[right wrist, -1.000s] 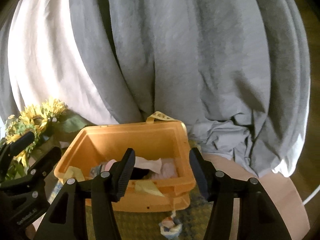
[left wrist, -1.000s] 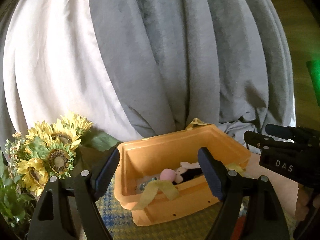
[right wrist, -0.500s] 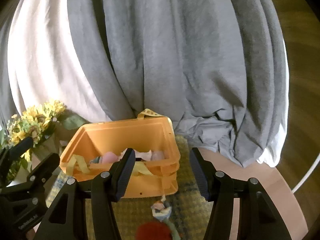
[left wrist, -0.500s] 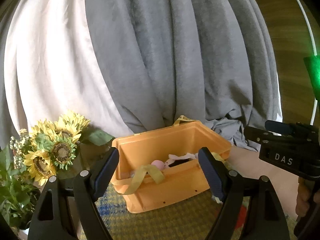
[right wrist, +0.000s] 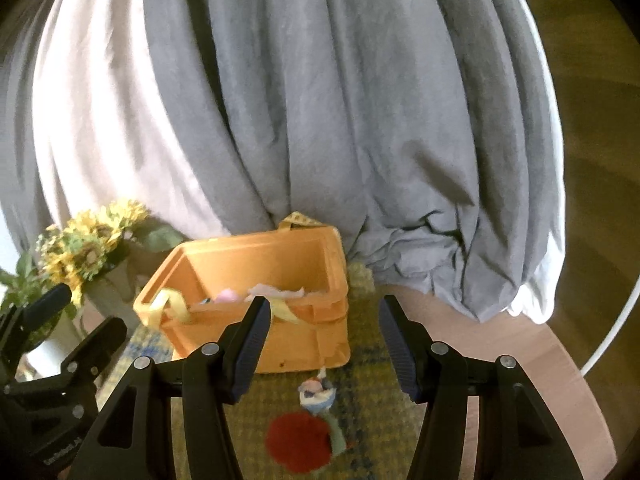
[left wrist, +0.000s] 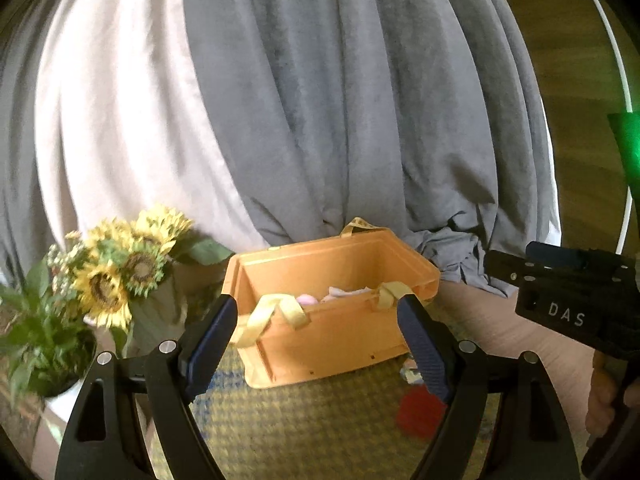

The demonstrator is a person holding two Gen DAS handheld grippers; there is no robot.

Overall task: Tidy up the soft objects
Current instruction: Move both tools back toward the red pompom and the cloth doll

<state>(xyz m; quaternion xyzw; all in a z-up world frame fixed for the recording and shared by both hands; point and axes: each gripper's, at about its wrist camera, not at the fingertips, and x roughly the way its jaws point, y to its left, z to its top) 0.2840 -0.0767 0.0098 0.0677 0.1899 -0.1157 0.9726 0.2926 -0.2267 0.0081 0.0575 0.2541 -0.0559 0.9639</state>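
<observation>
Left gripper [left wrist: 316,340] fingers spread wide, nothing between them, aimed at the orange bin [left wrist: 332,332]. Right gripper [right wrist: 322,346] fingers also apart and empty, pointing at the mat just in front of the bin's right end.

Orange bin sits on a yellow-green checked mat [right wrist: 372,432] on the round worktop [right wrist: 560,392]. Inside the bin: soft items piled low, a pink piece [right wrist: 226,295] and pale cloth [right wrist: 276,290] visible above the near wall; the rest is hidden. Yellow ribbon [left wrist: 276,314] hangs looped over the near rim on the left; a second yellow strip [left wrist: 386,294] drapes over the rim further right. Another yellow loop [right wrist: 300,221] sticks up behind the bin's far wall.

On the mat in front of the bin, outside it: a red fuzzy soft object [right wrist: 298,442], blurred, and just behind it a small multicoloured soft toy [right wrist: 316,394], near the bin's front wall but not touching as far as can be told. Both lie between the right gripper's fingers in the right wrist view, lower down than the fingertips.

Sunflower bunch [left wrist: 120,260] in a pot stands left of the bin, off the mat. Grey curtain [left wrist: 340,100] with a white panel [left wrist: 120,100] hangs behind everything. A hand [left wrist: 604,396] on the right gripper's handle shows at the left view's right edge.
</observation>
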